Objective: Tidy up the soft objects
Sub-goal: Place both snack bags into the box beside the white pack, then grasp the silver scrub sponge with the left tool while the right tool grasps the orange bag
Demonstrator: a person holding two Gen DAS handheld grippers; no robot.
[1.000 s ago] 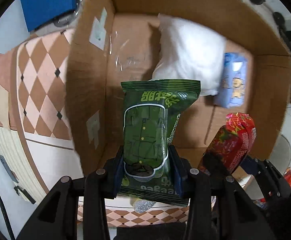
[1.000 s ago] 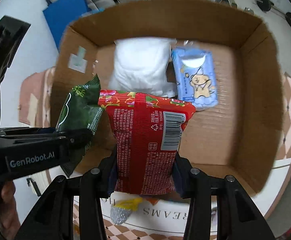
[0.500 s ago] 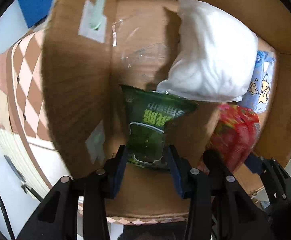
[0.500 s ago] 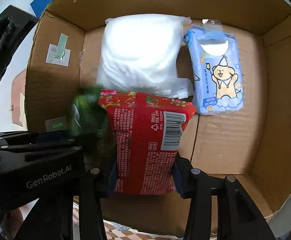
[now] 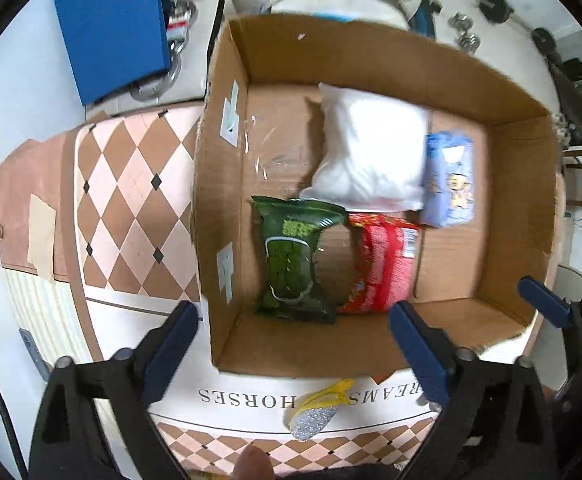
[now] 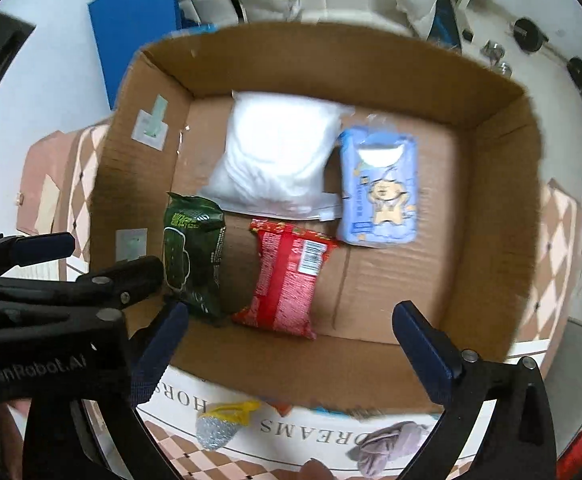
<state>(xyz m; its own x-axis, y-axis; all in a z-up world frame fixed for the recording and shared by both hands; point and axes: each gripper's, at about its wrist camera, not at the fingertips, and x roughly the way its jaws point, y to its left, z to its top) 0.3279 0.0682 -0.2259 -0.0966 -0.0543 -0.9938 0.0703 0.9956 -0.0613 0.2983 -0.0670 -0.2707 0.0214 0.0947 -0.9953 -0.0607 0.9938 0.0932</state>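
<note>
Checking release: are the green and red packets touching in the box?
Apart. The right wrist view shows bare cardboard between the green packet and the red packet along their length; the left wrist view agrees.

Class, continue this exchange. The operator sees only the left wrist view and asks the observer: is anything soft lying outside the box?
Observer: Yes. A mauve fabric bundle lies on the table, in front of the cardboard box.
Operator: Is the right gripper free to take it?
Observer: Its fingers are wide apart and hold nothing.
Operator: What is printed on the blue pack?
Observer: A bear drawing, below a white flap.
</note>
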